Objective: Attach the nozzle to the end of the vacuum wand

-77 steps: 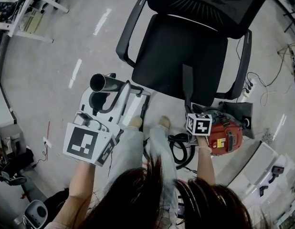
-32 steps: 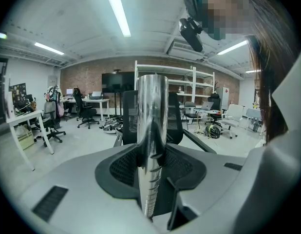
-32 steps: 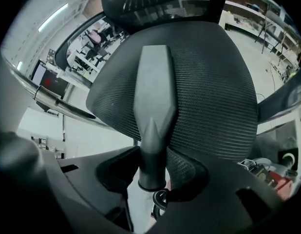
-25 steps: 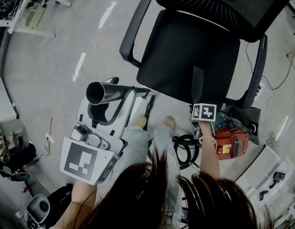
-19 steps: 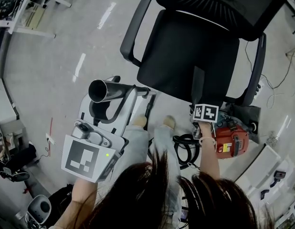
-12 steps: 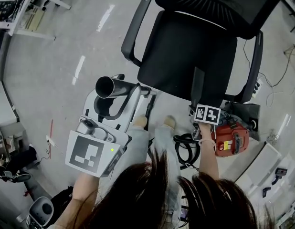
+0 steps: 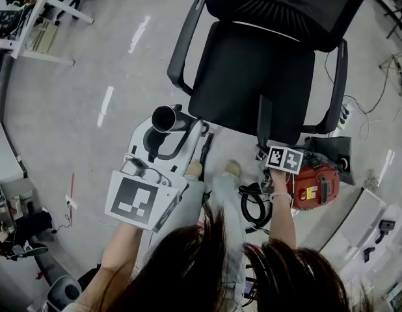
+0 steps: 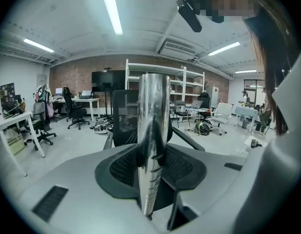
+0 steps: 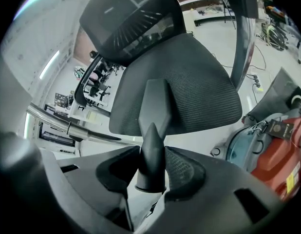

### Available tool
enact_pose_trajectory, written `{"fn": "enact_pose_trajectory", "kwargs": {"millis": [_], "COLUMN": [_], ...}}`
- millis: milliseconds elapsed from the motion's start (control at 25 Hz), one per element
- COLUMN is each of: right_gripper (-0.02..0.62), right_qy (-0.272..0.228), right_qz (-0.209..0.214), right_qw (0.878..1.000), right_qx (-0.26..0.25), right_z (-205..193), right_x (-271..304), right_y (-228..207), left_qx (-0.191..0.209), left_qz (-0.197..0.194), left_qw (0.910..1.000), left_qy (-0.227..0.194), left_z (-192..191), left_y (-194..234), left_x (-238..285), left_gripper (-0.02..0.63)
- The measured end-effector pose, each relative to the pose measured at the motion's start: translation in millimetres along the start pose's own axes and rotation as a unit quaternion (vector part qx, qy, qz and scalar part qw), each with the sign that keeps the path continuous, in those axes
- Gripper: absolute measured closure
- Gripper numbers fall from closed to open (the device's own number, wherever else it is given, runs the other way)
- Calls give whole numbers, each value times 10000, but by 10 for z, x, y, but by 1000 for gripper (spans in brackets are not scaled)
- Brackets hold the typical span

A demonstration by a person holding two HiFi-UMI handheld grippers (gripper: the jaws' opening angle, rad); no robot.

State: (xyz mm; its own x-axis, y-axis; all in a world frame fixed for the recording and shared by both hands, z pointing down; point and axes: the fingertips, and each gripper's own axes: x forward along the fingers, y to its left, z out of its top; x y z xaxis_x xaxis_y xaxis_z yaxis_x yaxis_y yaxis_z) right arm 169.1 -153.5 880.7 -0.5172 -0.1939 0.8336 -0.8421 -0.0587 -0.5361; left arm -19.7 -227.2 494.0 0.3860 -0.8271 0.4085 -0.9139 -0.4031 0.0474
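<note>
The left gripper [image 8: 151,172] was clamped on the shiny wand [image 8: 153,126], whose open end faced up. The right gripper [image 9: 151,169] pinched the black nozzle [image 9: 151,116] near the chair [image 7: 253,77], apart from the wand. The yellow label on the red vacuum [image 7: 310,186] was too small to read.

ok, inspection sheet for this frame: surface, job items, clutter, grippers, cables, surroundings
Surface: grey concrete floor; both things are held in the air above it.
Job's things: shiny metal vacuum wand and black tapered plastic nozzle, apart, not joined.
Clutter: red canister vacuum on the floor.
Grippers: left gripper shut on the wand; right gripper shut on the nozzle.
Cables: black coiled hose or cable left of the red vacuum; white power strip with cords right of the chair.
Surroundings: black mesh office chair directly ahead; white shelving further off.
</note>
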Motion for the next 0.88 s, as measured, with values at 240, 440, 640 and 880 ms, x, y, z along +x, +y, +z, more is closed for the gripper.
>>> {"fn": "enact_pose_trajectory", "kwargs": {"millis": [240, 440, 640, 880], "right_gripper": [420, 420, 420, 420], "right_qy": [-102, -134, -223, -317], "right_qz": [19, 20, 98, 421], "right_qw": [9999, 9997, 9993, 9958], "right_qx": [116, 178, 292, 755], "right_z": [-75, -111, -100, -72], "right_x": [-91, -140, -193, -307], "right_y": [93, 144, 216, 332], "left_qx": [54, 38, 178, 194], "left_qz": [-173, -208, -282, -327], "left_qw": [9998, 9998, 9990, 9987], "left_qy": [38, 52, 302, 341], "left_z": [-8, 6, -38, -25], "left_y": [-27, 4, 36, 20], "left_x": [-16, -7, -12, -12], "left_gripper": [449, 449, 449, 449]}}
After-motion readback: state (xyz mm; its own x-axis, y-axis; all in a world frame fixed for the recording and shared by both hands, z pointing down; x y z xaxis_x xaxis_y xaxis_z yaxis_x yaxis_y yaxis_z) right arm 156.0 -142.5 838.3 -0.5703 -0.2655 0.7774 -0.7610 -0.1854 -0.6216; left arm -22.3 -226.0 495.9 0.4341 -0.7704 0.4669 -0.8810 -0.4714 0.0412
